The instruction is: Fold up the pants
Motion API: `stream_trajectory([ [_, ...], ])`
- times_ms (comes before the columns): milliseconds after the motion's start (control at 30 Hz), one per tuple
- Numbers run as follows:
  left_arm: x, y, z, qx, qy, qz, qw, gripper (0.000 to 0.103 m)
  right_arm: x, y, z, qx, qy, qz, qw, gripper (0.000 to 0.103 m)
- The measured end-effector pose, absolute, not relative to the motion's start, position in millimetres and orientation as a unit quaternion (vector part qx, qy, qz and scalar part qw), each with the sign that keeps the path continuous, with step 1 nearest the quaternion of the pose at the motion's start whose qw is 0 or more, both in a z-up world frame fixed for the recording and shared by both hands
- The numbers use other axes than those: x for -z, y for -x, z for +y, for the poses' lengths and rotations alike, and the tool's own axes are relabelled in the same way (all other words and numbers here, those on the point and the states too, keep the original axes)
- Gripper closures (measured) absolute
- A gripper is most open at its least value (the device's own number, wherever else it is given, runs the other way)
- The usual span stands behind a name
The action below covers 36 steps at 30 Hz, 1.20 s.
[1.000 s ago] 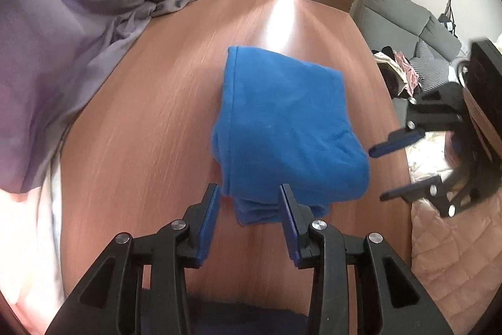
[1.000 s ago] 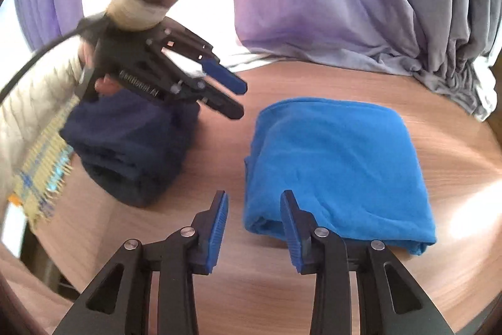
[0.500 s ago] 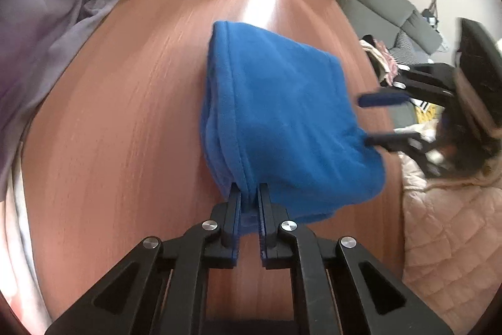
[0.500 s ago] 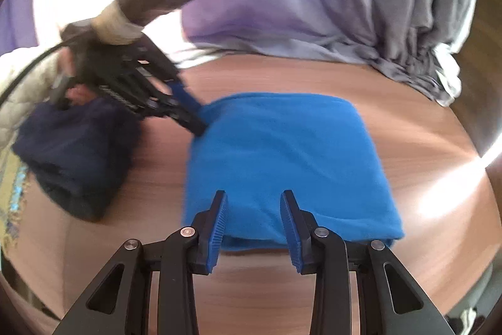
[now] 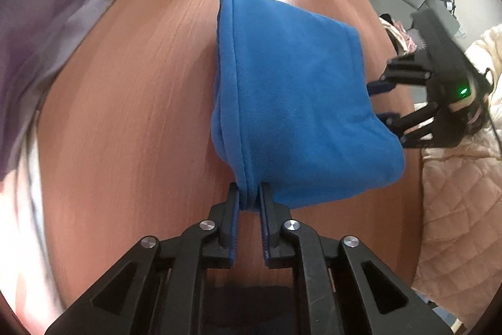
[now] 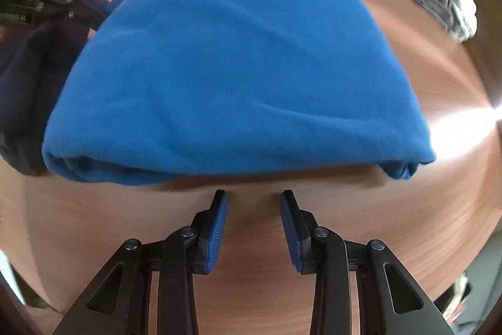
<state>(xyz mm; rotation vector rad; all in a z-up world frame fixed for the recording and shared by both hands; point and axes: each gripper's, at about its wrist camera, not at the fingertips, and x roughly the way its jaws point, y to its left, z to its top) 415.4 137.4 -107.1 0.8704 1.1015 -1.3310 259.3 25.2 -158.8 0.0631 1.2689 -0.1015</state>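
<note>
- Reddish-brown wood grain fills both views: a wooden table [image 5: 131,121] with a strong window glare across it, a grey curtain [image 5: 62,5] heaped along its far edge, and a quilted beige cover [image 5: 455,209] beside it.
- The blue fleece pants [image 5: 298,102] lie on the table as a thick folded bundle, roughly in its middle.
- The left gripper [image 5: 249,203] is seen closed narrowly on the near hemmed corner of the bundle; its jaws have just been closing, and the stacked edges are pinched between the pads.
- The right gripper [image 6: 253,203] is held part open with nothing between its jaws, just short of the pants' long folded edge and apart from it.
- A dark navy garment [image 6: 28,90] lies touching the bundle's end near the left gripper.
- Judged risks from here:
  - Only some of the stacked layers may be caught in the narrow pinch, so the lower ones could slip out and the fold could open when lifted.
  - The right jaws could slide over the rounded fold, or push it, instead of getting under it, since the fleece is thick and soft.
  - The navy garment could be dragged along if the bundle is pulled toward it.
</note>
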Motion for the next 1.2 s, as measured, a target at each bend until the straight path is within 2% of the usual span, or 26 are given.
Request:
stream_trajectory([
  [167,88,-391,151,0.498,-0.404,0.432,0.634,0.075,125,-245,28,0.051,-0.004,0.543,0.838,0.067],
  [233,73,-379,159,0.471,-0.371,0.423,0.68,0.074,109,-237,28,0.052,0.002,0.514,0.856,0.067],
  [367,44,-351,176,0.438,-0.256,0.407,0.76,0.06,86,-226,17,0.043,0.0,0.462,0.886,0.065],
  [400,40,-346,180,0.437,-0.226,0.403,0.772,0.06,80,-224,10,0.042,0.0,0.448,0.893,0.059],
  [533,42,-318,184,0.357,-0.14,0.393,0.836,0.058,62,-216,-4,0.042,0.011,0.401,0.915,0.051],
  [833,74,-278,171,0.179,-0.033,0.373,0.91,0.058,54,-230,-56,0.001,0.03,0.352,0.936,0.05],
  [967,85,-274,171,0.127,0.019,0.371,0.92,0.053,61,-243,-71,-0.045,0.025,0.353,0.934,0.05],
  [1200,113,-284,165,0.065,0.082,0.406,0.908,0.053,80,-270,-87,-0.104,-0.013,0.372,0.922,0.05],
])
